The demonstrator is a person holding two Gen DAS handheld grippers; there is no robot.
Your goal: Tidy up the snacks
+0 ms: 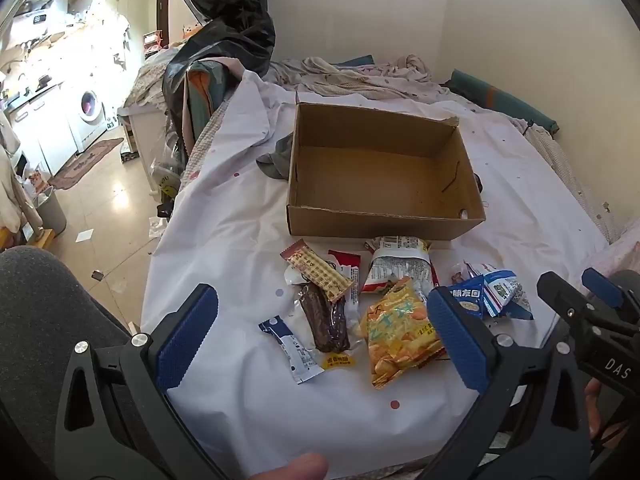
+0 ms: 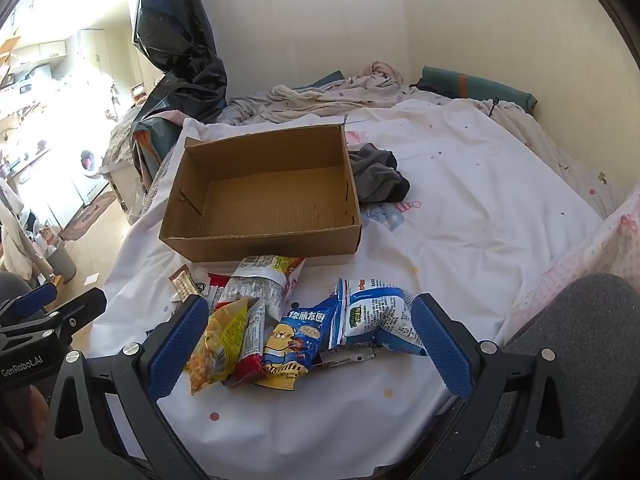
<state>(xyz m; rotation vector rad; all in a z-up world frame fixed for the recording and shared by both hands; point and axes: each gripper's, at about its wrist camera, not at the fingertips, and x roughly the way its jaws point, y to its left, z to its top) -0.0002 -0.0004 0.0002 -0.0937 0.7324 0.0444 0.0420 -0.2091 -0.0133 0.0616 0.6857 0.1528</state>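
Observation:
An empty cardboard box [image 1: 380,172] stands open on the white bedsheet; it also shows in the right wrist view [image 2: 264,196]. Several snack packets lie in front of it: a yellow chip bag [image 1: 400,332] [image 2: 218,344], a dark brown meat stick [image 1: 326,320], a tan wafer bar [image 1: 320,272], a small white-and-blue packet [image 1: 294,350], a silver-red bag [image 1: 400,264] [image 2: 264,280], a blue cartoon bag [image 2: 296,340] and a white-blue bag [image 2: 376,316]. My left gripper [image 1: 320,340] is open above the packets. My right gripper [image 2: 308,344] is open over the blue bags.
A dark grey cloth [image 2: 378,176] lies beside the box. Crumpled bedding [image 1: 360,76] and a teal pillow [image 1: 504,100] lie at the back by the wall. A black plastic bag [image 1: 224,32] hangs at the bed's left edge. The floor and kitchen [image 1: 72,120] lie left.

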